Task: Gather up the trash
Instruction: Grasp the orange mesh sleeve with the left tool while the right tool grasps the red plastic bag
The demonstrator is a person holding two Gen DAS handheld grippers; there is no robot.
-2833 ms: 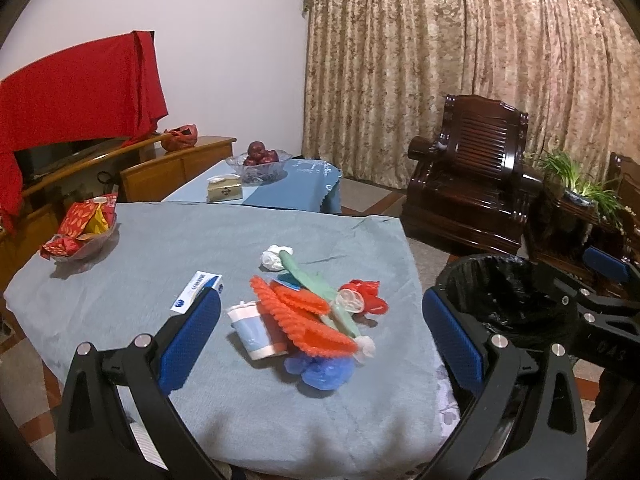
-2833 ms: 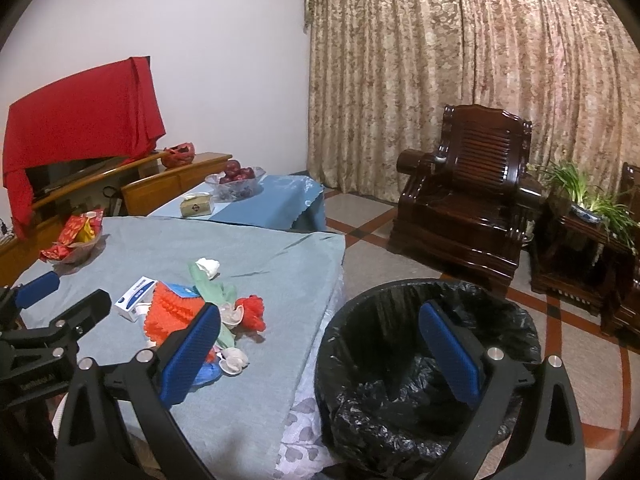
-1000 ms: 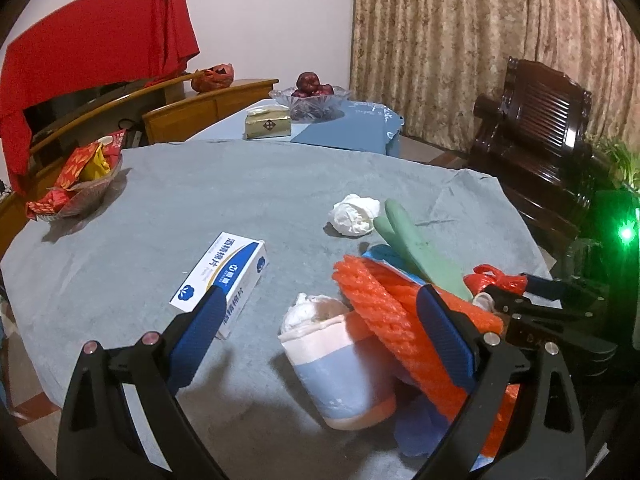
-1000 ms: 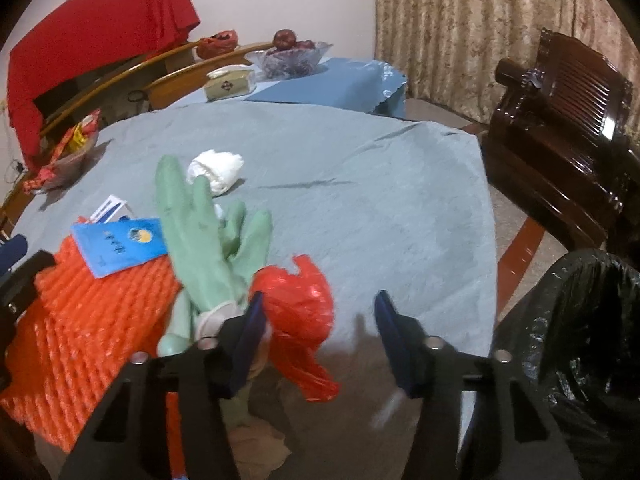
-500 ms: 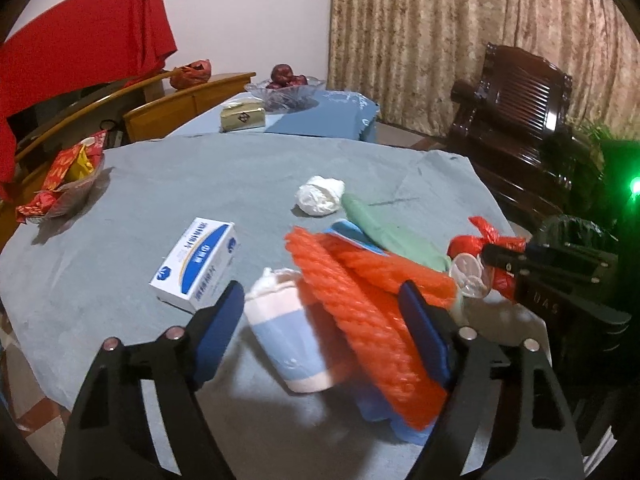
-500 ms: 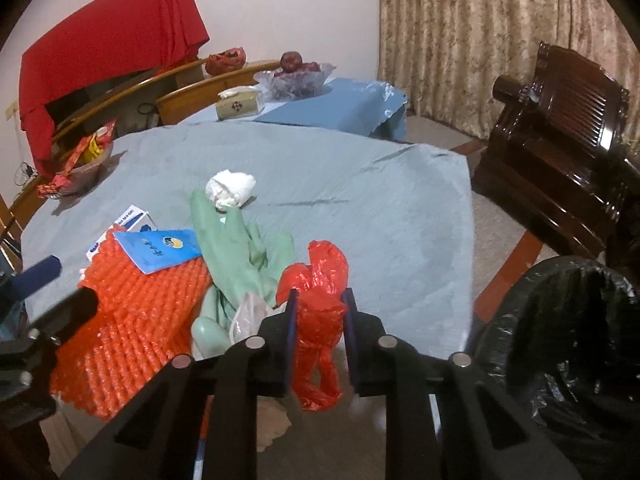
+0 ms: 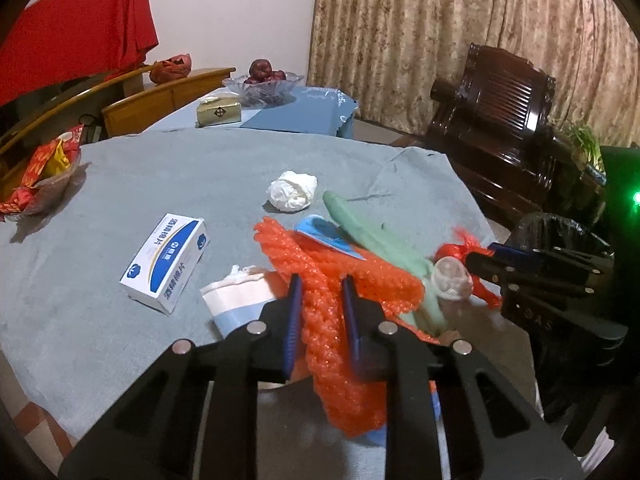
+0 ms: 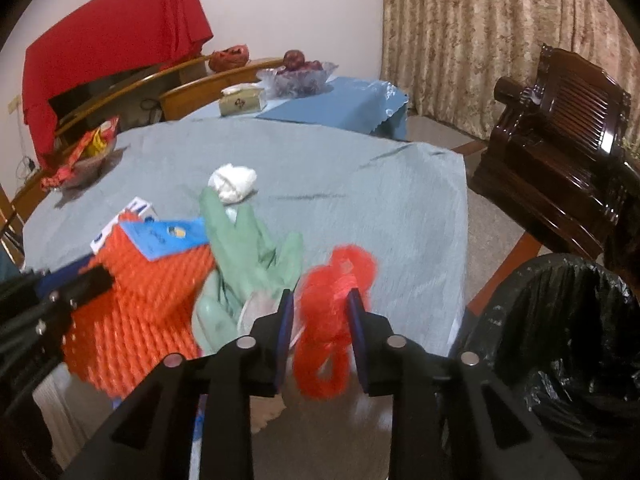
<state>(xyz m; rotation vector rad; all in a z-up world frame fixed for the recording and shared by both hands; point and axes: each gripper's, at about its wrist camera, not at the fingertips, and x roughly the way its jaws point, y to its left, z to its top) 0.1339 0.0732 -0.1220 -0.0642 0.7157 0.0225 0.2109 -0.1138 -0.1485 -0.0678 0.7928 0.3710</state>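
Note:
A heap of trash lies on the grey-clothed table [image 7: 140, 168]. My left gripper [image 7: 320, 300] is shut on the orange foam net [image 7: 332, 312]; the net also shows in the right wrist view [image 8: 136, 304]. My right gripper [image 8: 320, 316] is shut on a red plastic bag [image 8: 332, 304], lifted a little and blurred. Beside them lie a green rubber glove [image 8: 244, 252], a paper cup [image 7: 240, 300], a blue packet [image 8: 168, 236], a white tissue ball [image 7: 292, 191] and a blue-and-white box [image 7: 168, 256]. A black-lined trash bin [image 8: 568, 344] stands right of the table.
A snack bowl [image 7: 44, 172] sits at the table's far left. Behind is a blue-clothed side table [image 7: 304, 108] with a fruit bowl [image 7: 264, 80] and a tissue box [image 7: 219, 113]. A dark wooden armchair [image 7: 504, 120] stands to the right.
Both grippers have closed: the left on the orange foam net, the right on the red plastic bag, which has risen slightly off the table.

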